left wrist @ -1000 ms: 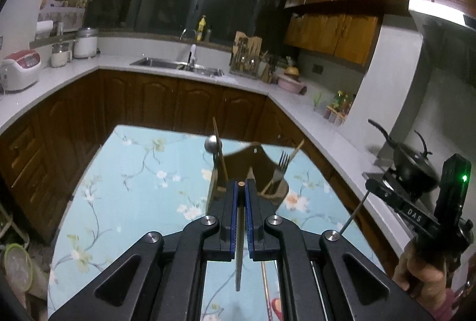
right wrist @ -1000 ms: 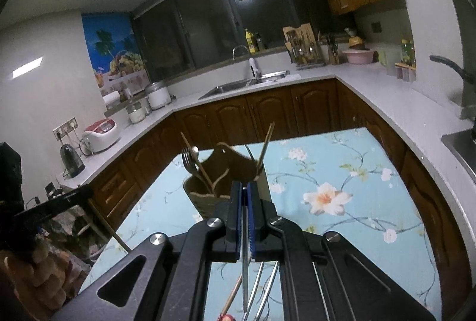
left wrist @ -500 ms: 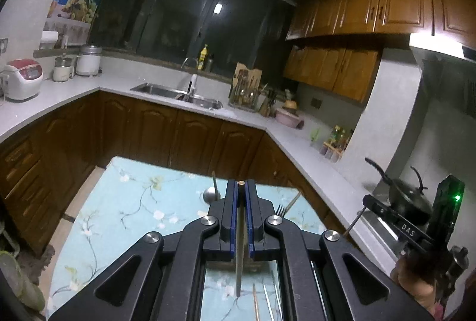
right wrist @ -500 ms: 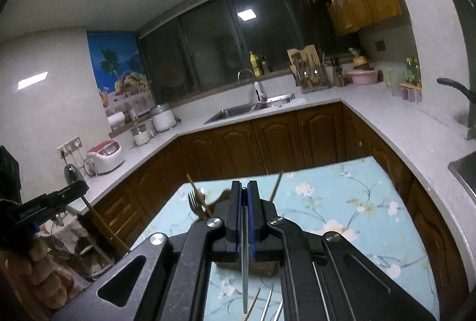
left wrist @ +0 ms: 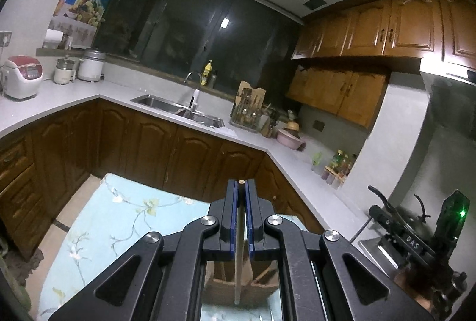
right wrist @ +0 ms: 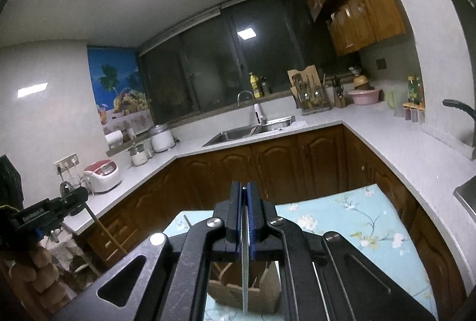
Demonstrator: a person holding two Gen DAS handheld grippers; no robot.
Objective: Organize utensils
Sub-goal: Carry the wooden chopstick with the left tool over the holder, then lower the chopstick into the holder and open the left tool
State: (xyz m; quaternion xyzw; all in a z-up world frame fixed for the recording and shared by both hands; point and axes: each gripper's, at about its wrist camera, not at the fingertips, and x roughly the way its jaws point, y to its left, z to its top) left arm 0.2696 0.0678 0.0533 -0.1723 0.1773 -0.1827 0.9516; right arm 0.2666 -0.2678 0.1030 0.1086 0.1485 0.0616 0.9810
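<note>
Above wooden caddy (left wrist: pixel 229 288) on table (left wrist: pixel 113 220): left fingers (left wrist: pixel 241 187) pinching chopstick (left wrist: pixel 238 261), right fingers (right wrist: pixel 244 190) clamping metal utensil (right wrist: pixel 244 276), both hanging tip-down for dropping in.

Matte black, scuffed left gripper (left wrist: pixel 241 187) with blue-edged finger pads (left wrist: pixel 235 217) and silver pivot screws; the matching right gripper (right wrist: pixel 244 190) carries a green indicator light.

Both wrist cams face sink (left wrist: pixel 181 108), share caddy (right wrist: pixel 247 291).
</note>
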